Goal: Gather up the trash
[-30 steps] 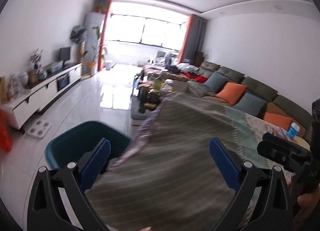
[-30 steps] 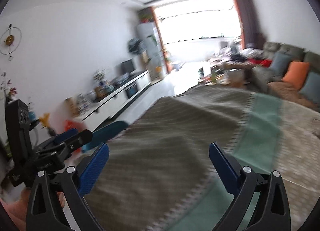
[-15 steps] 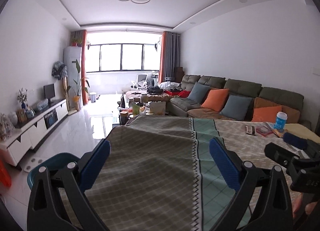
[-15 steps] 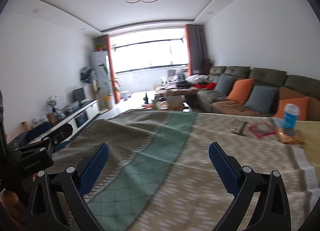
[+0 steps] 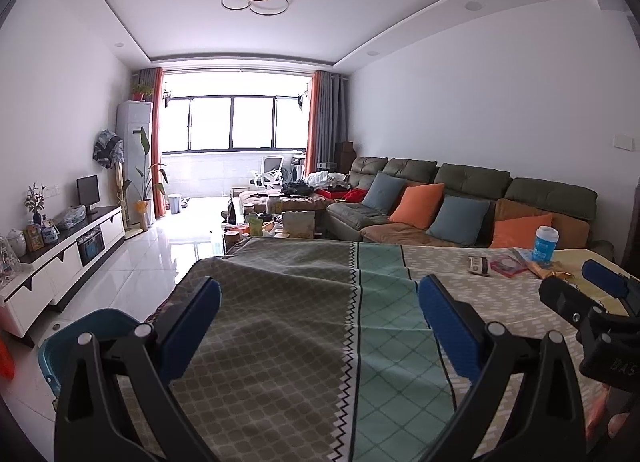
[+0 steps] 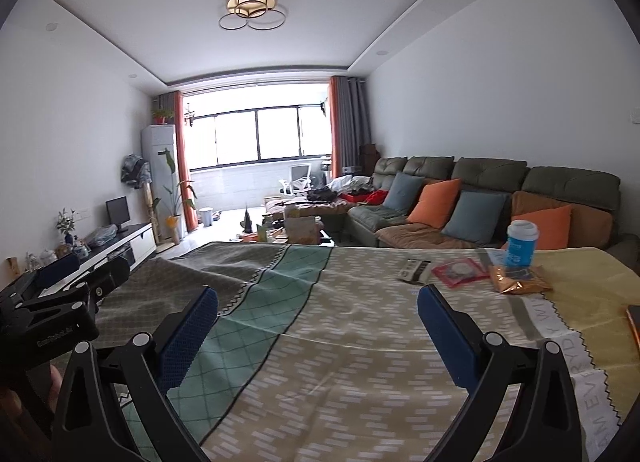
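Trash lies at the far right of the cloth-covered table (image 6: 340, 342): a small striped box (image 6: 414, 270), a red packet (image 6: 456, 272), a crumpled orange wrapper (image 6: 520, 282) and a blue cup with a white lid (image 6: 521, 244). They also show in the left wrist view, box (image 5: 479, 265) and cup (image 5: 545, 245). A teal bin (image 5: 80, 338) stands on the floor left of the table. My left gripper (image 5: 318, 326) and right gripper (image 6: 316, 332) are both open and empty, held above the near part of the table.
A long sofa (image 6: 480, 197) with orange and grey cushions runs along the right wall. A white TV cabinet (image 5: 60, 258) lines the left wall. A cluttered coffee table (image 5: 276, 217) stands beyond the table. White tiled floor (image 5: 160, 254) lies between them.
Both grippers have swung right and levelled out, from facing the bin and the table's left end to facing along the table. The trash on the right has come into view.
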A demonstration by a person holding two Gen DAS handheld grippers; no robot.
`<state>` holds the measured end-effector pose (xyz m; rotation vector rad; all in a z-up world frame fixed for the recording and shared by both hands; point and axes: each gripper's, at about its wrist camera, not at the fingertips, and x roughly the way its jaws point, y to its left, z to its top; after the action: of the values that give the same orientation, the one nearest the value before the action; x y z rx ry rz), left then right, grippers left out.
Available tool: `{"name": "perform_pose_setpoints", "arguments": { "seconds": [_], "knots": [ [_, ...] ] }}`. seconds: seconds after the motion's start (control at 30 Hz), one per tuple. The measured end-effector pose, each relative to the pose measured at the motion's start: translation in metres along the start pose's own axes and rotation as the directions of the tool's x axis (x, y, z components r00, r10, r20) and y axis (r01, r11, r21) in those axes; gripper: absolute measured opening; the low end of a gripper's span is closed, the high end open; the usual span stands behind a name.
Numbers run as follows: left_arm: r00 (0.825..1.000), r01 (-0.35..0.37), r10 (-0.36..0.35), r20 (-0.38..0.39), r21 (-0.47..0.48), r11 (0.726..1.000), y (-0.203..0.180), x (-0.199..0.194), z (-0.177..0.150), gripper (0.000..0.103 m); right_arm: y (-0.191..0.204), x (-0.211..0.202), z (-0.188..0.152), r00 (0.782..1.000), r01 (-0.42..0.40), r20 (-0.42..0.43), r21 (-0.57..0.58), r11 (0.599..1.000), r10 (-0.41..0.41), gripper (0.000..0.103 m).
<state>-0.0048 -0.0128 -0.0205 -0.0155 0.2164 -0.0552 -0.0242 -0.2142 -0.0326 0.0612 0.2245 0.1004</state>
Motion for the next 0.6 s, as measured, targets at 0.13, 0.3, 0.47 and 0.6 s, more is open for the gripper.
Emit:
{"name": "perform_pose_setpoints", "arguments": {
  "seconds": [0.13, 0.3, 0.47, 0.6],
  "knots": [
    [1.0, 0.009, -0.009, 0.006, -0.006, 1.0, -0.0018, -0.0002, 0.001, 0.099, -0.0023, -0.004, 0.0015, 1.0, 0.021, 0.013, -0.002, 1.0, -0.021, 0.099],
    [1.0, 0.014, -0.014, 0.013, -0.011, 1.0, -0.0054, 0.0006, 0.0019, 0.099, -0.006, -0.0076, 0.003, 0.999, 0.037, 0.026, 0.007, 0.999, -0.037, 0.099],
    [1.0, 0.009, -0.009, 0.018, -0.012, 1.0, -0.0058, 0.0003, 0.0019, 0.099, -0.0076, -0.0087, 0.0038, 0.998, 0.047, 0.029, 0.002, 0.999, -0.047, 0.099],
    [1.0, 0.008, -0.007, 0.018, -0.014, 1.0, -0.005, 0.0, 0.0025, 0.099, -0.0089, -0.0095, 0.0041, 0.998, 0.052, 0.033, 0.005, 0.999, -0.052, 0.099]
  ]
}}
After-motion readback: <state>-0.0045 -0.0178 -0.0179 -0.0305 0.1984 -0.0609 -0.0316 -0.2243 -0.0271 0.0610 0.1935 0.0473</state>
